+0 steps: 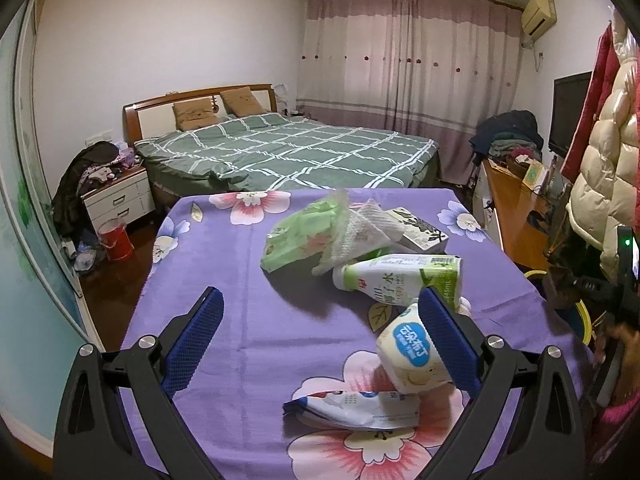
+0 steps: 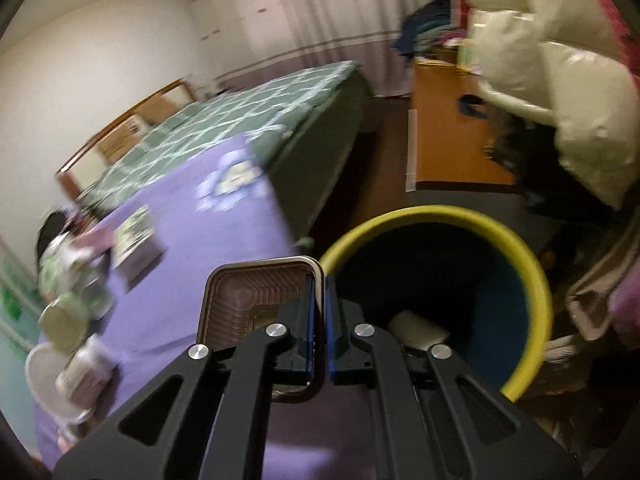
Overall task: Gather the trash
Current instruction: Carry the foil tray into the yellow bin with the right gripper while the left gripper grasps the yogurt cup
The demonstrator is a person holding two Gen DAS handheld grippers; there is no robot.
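Observation:
My left gripper [image 1: 320, 332] is open above the purple floral tablecloth [image 1: 248, 320]. A white pudding cup [image 1: 408, 356] lies on its side against the right finger, with a torn white wrapper [image 1: 356, 404] just in front. Further off lie a white-green bottle [image 1: 400, 278], a green wipes pack [image 1: 300, 236], a white mesh bag [image 1: 360, 232] and a small box [image 1: 420, 228]. My right gripper [image 2: 319, 292] is shut on the rim of a brown square plastic tray [image 2: 248, 304], held at the table's edge beside a blue bin with a yellow rim [image 2: 532, 272].
A white item [image 2: 416, 330] lies in the bin. A bed [image 1: 288, 152] stands beyond the table, a nightstand [image 1: 120, 196] and red bucket [image 1: 116, 238] at left, a wooden bench [image 1: 516, 208] and hanging jackets [image 1: 604, 168] at right.

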